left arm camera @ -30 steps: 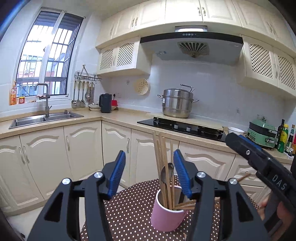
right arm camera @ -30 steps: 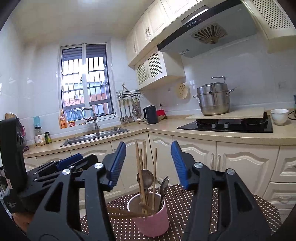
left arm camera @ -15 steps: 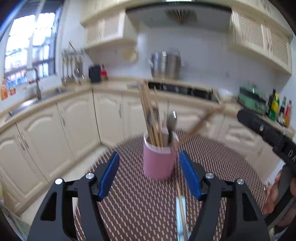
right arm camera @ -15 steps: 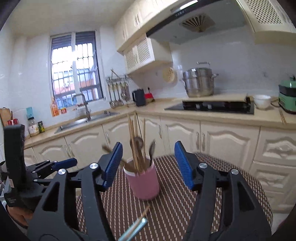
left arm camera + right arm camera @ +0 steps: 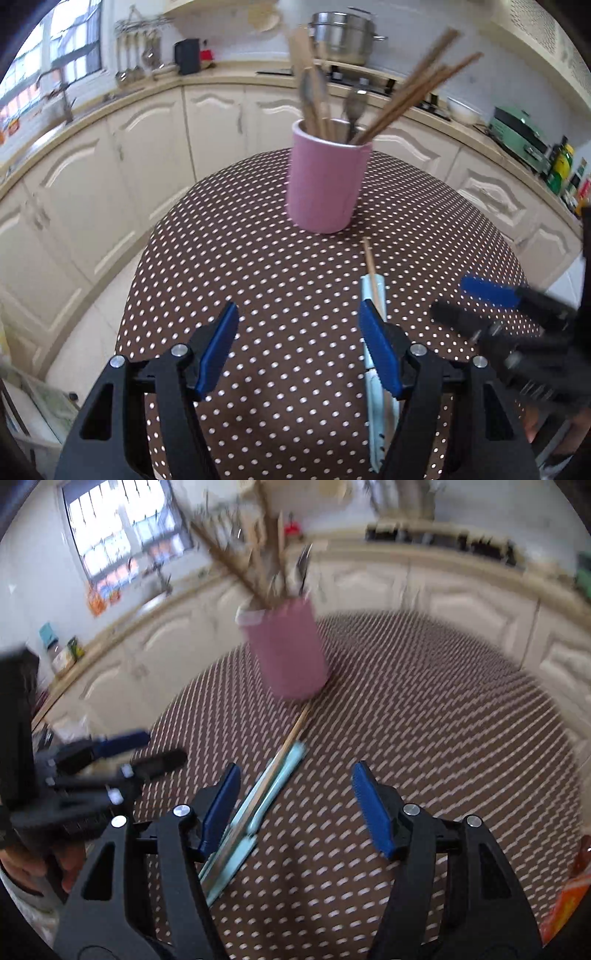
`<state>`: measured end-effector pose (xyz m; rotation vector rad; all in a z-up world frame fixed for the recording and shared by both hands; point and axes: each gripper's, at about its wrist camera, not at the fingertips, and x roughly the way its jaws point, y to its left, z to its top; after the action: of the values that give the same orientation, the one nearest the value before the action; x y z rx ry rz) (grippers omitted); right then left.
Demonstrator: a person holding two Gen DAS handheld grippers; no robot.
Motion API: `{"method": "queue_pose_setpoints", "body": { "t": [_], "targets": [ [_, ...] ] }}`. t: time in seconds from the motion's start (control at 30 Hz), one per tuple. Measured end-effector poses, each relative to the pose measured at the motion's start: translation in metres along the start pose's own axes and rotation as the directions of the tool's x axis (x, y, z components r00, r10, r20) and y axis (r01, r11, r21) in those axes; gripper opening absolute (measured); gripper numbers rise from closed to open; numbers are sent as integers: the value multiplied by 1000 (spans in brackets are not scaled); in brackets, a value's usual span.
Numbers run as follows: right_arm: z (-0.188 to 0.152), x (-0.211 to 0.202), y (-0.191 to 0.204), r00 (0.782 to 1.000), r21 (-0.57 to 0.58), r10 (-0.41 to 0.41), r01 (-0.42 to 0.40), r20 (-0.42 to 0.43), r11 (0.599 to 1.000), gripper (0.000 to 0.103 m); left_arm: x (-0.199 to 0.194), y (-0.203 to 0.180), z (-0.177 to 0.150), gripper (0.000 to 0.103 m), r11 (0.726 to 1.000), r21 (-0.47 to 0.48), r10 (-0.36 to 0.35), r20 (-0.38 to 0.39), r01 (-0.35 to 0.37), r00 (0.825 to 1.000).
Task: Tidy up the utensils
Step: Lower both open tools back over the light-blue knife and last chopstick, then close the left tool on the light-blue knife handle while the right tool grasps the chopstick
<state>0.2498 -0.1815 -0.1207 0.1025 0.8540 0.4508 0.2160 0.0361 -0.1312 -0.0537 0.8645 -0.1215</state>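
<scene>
Both claws — the left claw (image 5: 297, 332) and the right claw (image 5: 293, 794), jaws just widened — gape empty over the round brown polka-dot desk (image 5: 258, 258), where a pale blue utensil (image 5: 373, 295), seemingly under a wooden chopstick (image 5: 370, 266), lies near the pink cylindrical utensil cup (image 5: 327, 181).

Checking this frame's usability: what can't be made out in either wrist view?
- Pale blue utensil: left view, type unclear; near end hidden behind the left gripper finger.
- Cup contents: right view, motion blur smears them.
- Chopstick: right view, near end lost behind the right gripper.
- Table near edge: cut off by the frame.
</scene>
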Motion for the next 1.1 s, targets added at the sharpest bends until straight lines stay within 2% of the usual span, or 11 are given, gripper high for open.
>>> {"method": "queue_pose_setpoints", "body": {
  "t": [0.13, 0.27, 0.33, 0.4, 0.5, 0.67, 0.83, 1.03, 1.1],
  "targets": [
    [-3, 27, 11, 993, 14, 42, -41, -114, 999, 62, -2, 13, -7, 66, 999, -39, 14, -7, -14, 1000],
    [-1, 43, 20, 983, 6, 40, -40, -180, 999, 32, 0, 18, -6, 66, 999, -42, 23, -19, -24, 1000],
    [-2, 50, 20, 977, 5, 32, -32, -212, 999, 30, 2, 19, -7, 66, 999, -43, 20, -25, -21, 999],
    [-2, 52, 17, 974, 29, 71, -66, -217, 997, 18, 2, 16, -5, 66, 999, -38, 12, -27, -13, 1000],
    [1, 48, 13, 974, 38, 68, -61, -214, 997, 11, 6, 11, -3, 66, 1000, -25, 2, -37, -3, 999],
    [-1, 37, -4, 976, 51, 67, -58, -207, 997, 7, 21, -6, -2, 66, 999, -8, -52, -97, 52, 994],
    [-3, 22, -35, 982, 81, 53, -39, -182, 996, 7, 42, -34, -3, 66, 995, 68, -64, -175, 77, 983],
    [-6, 8, -60, 985, 103, 60, -44, -163, 994, 7, 63, -57, 4, 66, 992, 83, -75, -233, 96, 970],
    [-9, 1, -70, 984, 109, 75, -58, -159, 992, 7, 70, -65, 8, 66, 992, 99, -56, -246, 83, 968]
  ]
}}
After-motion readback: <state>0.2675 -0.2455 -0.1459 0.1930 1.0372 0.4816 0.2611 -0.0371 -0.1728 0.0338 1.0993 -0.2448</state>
